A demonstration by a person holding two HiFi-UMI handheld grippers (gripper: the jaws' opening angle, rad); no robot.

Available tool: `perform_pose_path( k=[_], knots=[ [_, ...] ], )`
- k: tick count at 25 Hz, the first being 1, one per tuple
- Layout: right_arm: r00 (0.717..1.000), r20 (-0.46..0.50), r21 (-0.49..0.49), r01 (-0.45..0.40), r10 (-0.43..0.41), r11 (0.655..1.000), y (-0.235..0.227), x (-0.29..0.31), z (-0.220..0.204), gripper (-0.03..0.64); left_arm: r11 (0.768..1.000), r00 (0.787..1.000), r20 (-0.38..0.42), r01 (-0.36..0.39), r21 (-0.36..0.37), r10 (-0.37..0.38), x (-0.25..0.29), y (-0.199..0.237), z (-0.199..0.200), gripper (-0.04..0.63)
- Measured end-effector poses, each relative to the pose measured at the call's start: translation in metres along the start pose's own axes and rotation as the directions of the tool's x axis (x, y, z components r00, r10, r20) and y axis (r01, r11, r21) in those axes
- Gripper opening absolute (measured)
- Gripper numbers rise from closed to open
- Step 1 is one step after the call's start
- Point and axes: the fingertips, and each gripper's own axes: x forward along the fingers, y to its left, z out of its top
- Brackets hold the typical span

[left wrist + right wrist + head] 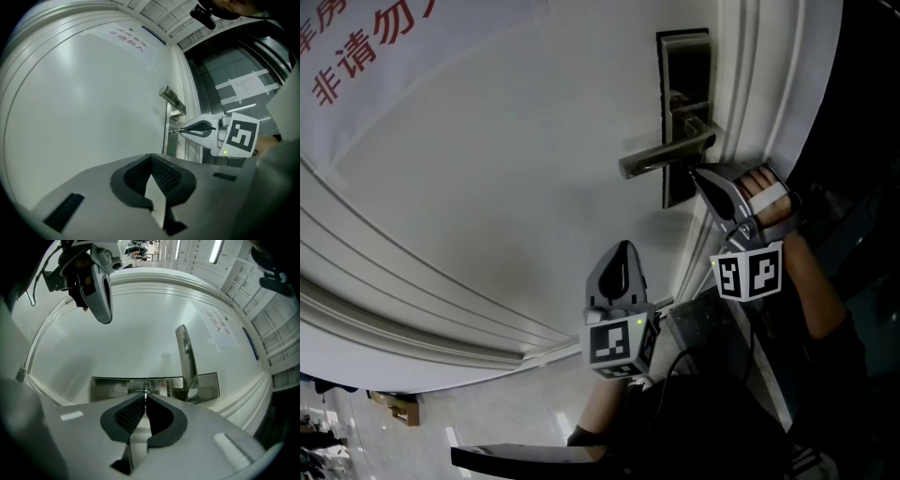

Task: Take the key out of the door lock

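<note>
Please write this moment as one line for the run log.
right gripper: shut on key in lock plate | left gripper: shut, empty, clear of door

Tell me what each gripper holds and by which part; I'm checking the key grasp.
The right gripper is shut on the key, pinching the end that sticks out of the lock plate. The left gripper is shut on nothing.

Key [146, 392]: thin metal sliver, seen edge-on, pinched between tips of right gripper [146, 396] jaws, which were closed on it. Far end met lock [112, 389] straight ahead of jaw tips. Lock: long shiny metal plate, flat on white door [117, 333], running crosswise just beyond jaws. Handle [186, 363]: metal lever, stood out from plate just right of jaws.
</note>
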Motion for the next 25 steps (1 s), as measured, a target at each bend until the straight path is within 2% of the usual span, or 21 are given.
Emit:
perform_pose_path(
  k=[10, 16, 25],
  knots=[
    [1.000, -0.004, 0.003, 0.000, 0.001, 1.000, -0.0006, -0.0002, -0.0004, 0.011, 1.000, 1.000, 0.025, 0.003, 0.031, -0.004, 0.0032, 0.0041, -0.0046, 0.000],
    [1.000, -0.011, 0.012, -0.001, 0.001, 1.000, -0.0004, -0.0002, 0.0000, 0.011, 1.000, 1.000, 0.010, -0.001, 0.016, 0.001, 0.0032, 0.0056, -0.0052, 0.000],
    [1.000, -0.012, -0.042, 0.021, -0.022, 0.999, 0.0004, 0.0000, -0.0005, 0.011, 1.000, 1.000, 0.001, -0.009, -0.009, 0.009, 0.0023, 0.0057, -0.0043, 0.000]
  ],
)
